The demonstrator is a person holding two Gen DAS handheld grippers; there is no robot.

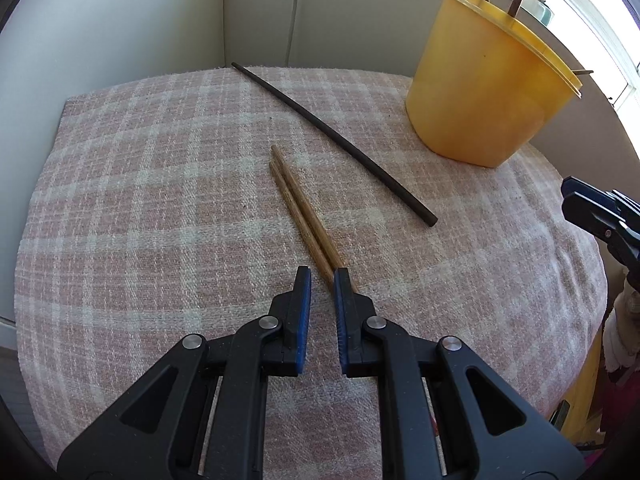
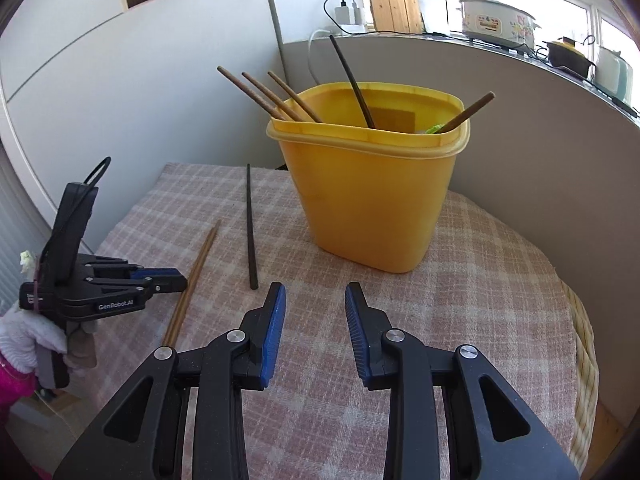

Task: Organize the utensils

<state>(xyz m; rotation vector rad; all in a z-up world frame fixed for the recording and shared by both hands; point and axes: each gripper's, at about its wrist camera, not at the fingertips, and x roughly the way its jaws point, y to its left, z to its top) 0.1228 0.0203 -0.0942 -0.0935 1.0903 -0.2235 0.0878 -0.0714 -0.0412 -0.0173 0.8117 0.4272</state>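
Note:
Two light brown wooden chopsticks [image 1: 304,208] lie side by side on the pink checked cloth [image 1: 160,200]. My left gripper [image 1: 322,276] is open, its fingertips straddling their near ends just above the cloth; it also shows in the right wrist view [image 2: 176,282]. A dark chopstick [image 1: 336,140] lies beyond them, also seen in the right wrist view [image 2: 251,228]. A yellow plastic tub [image 2: 368,196] holds several chopsticks [image 2: 272,98] upright. My right gripper [image 2: 316,294] is open and empty, in front of the tub.
White walls [image 1: 120,20] stand behind the table. A sill at the back right carries a white cooker [image 2: 496,20] and a dark pot [image 2: 568,56]. The table edge [image 2: 580,340] drops off at the right.

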